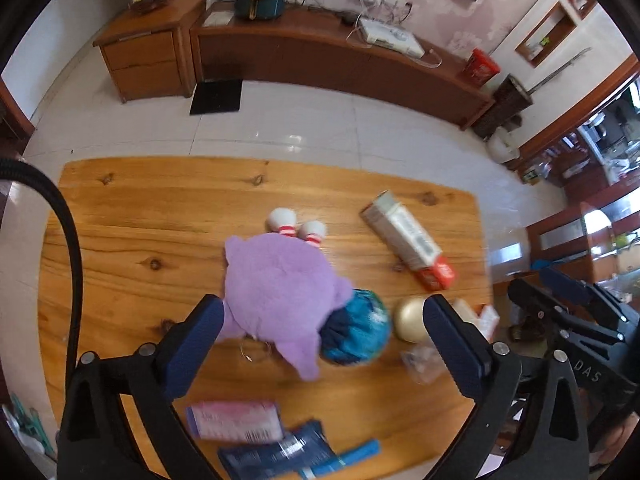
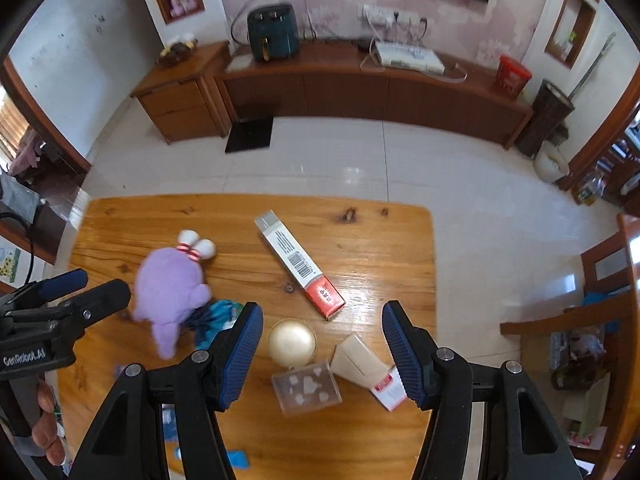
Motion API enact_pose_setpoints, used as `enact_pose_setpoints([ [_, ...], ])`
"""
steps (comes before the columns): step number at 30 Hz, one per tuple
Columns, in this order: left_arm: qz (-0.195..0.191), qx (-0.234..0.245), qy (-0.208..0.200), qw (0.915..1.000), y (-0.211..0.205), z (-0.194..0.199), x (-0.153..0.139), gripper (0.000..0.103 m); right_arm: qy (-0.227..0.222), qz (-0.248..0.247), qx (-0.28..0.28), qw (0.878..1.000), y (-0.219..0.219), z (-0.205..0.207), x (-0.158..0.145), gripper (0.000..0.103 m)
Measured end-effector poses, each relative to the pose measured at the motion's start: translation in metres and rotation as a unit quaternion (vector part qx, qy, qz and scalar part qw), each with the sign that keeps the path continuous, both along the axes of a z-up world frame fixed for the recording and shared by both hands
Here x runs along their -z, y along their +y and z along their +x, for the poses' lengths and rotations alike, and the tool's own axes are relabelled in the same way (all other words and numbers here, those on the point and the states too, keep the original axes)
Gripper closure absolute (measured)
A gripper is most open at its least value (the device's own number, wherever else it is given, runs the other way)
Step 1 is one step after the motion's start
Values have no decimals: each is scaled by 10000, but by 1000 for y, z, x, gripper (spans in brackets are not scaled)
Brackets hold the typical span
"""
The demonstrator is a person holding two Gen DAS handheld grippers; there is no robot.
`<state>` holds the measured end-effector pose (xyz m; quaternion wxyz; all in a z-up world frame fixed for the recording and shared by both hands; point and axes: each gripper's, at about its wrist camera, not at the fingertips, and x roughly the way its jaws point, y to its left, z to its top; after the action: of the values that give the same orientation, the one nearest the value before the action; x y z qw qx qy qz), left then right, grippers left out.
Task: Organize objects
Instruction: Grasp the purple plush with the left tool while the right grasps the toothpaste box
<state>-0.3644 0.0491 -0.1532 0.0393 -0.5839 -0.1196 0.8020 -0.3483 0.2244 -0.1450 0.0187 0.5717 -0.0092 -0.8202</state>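
Note:
A purple plush toy (image 1: 276,292) (image 2: 170,280) lies face down on the wooden table (image 1: 132,208) (image 2: 380,240), its head on a blue patterned ball (image 1: 356,330) (image 2: 220,314). My left gripper (image 1: 324,344) hovers open above the toy and ball. A long white and red box (image 1: 408,240) (image 2: 298,262) lies to the right. A gold ball (image 1: 410,318) (image 2: 291,342), a clear box with hearts (image 2: 306,388) and a tan carton (image 2: 360,360) lie under my open right gripper (image 2: 322,354). Nothing is held.
A pink packet (image 1: 236,420) and dark blue packets (image 1: 280,454) lie at the table's near edge. A long wooden cabinet (image 2: 360,92) with an air fryer (image 2: 272,32) stands by the far wall, across tiled floor. A hand (image 2: 46,428) holds the left gripper.

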Motion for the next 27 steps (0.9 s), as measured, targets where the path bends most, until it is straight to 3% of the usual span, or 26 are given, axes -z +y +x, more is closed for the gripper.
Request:
enact_pose_setpoints([
  [10,-86,-94,-239,9996,-9,-9,57,0,-257,12,-295,9992,-12,-33,68,40],
  [16,-69,-131,-346,9993,-11,-12,71,1,-357,136,-352,9986,-18,-40,90,40],
  [23,100,-329,-511,9981,-18,-11,82,1,-612,67,-267,9977,-17,-40,104,71],
  [27,220,-571,-621,9962,-22,-11,86,1,-677,56,-155,9976,-16,-36,108,77],
])
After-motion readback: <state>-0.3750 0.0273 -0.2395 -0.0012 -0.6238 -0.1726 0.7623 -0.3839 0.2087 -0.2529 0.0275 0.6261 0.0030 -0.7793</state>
